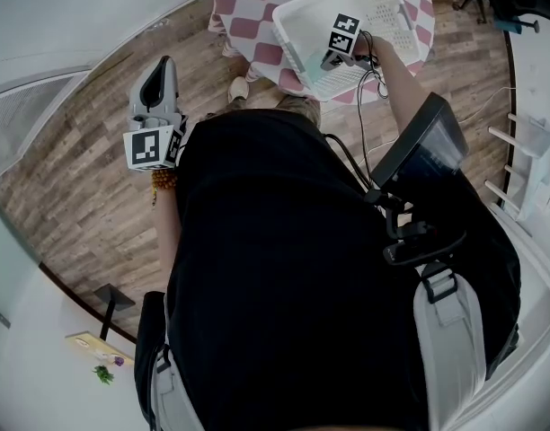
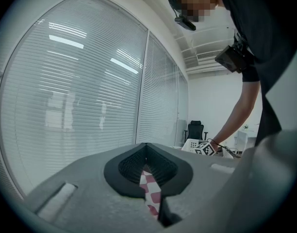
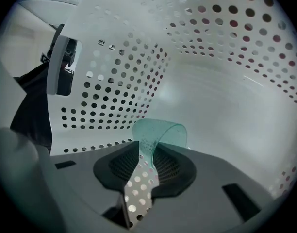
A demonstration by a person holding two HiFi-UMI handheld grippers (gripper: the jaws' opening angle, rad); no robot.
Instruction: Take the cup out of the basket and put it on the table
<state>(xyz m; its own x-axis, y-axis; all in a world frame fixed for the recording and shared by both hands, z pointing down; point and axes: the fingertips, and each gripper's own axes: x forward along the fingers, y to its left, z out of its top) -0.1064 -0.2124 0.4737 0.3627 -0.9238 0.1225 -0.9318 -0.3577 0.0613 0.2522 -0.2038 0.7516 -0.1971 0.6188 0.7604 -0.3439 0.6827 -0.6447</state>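
While cup (image 3: 163, 132) lies in basket (image 3: 236, 96), frame centre, rim is pinched by right gripper (image 3: 147, 150); lift-out, placement on table (image 1: 243, 16) not yet done. Left gripper (image 2: 146, 149) pressed together, empty.

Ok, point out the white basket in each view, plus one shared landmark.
Head view: white perforated basket at top, right of centre.
Left gripper view: small and far, low, right of centre.
Right gripper view: its holed walls fill the picture, behind the teal cup.
Landmark: the red-and-white checked tablecloth under it, also low centre in the left gripper view.
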